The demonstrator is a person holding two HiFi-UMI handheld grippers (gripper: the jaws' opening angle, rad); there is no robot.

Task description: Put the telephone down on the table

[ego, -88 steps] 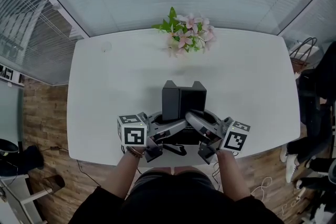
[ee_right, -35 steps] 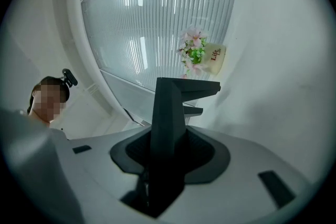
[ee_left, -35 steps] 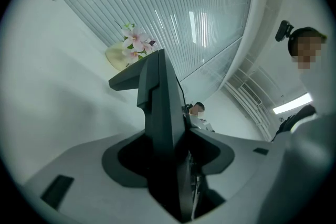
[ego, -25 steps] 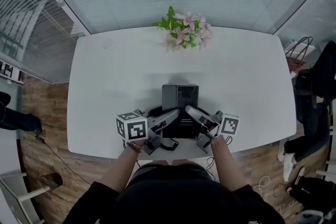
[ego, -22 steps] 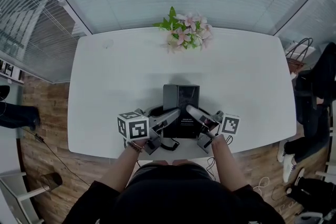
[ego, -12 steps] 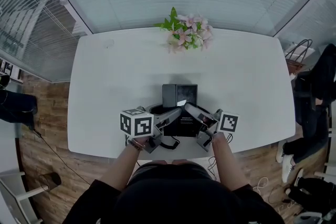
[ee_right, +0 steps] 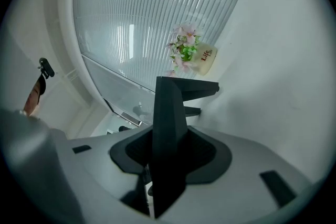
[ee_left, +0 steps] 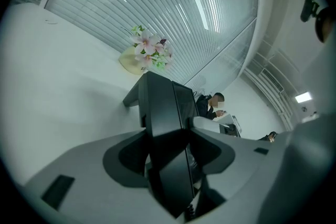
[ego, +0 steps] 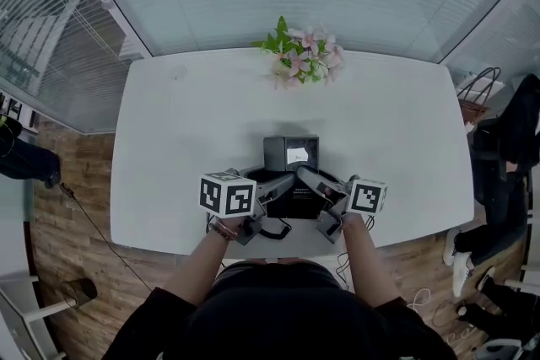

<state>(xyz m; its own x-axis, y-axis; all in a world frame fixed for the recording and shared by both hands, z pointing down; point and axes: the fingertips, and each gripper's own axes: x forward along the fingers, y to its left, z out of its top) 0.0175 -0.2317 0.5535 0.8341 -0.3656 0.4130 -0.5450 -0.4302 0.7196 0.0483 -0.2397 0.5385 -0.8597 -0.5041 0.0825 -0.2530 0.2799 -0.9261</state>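
Observation:
A black desk telephone (ego: 291,179) rests near the front edge of the white table (ego: 186,139), its small display facing up. My left gripper (ego: 275,185) is at its left side and my right gripper (ego: 313,183) at its right. In the left gripper view the telephone's edge (ee_left: 163,113) stands between the jaws of the left gripper (ee_left: 169,136), which have just been opening; a thin gap shows beside a pad. In the right gripper view the right gripper (ee_right: 170,147) is shut on the telephone's thin edge (ee_right: 167,113). A coiled cord (ego: 272,230) hangs at the front.
A pot of pink flowers (ego: 302,55) stands at the table's far edge. Blinds and glass walls lie beyond. A person in dark clothes (ego: 506,147) and a bag (ego: 483,84) are at the right. The front table edge lies just under my grippers.
The telephone has come down from an upright hold and tipped back, so its display now shows. The left gripper's marker cube has risen and turned a little. The right gripper has hardly shifted.

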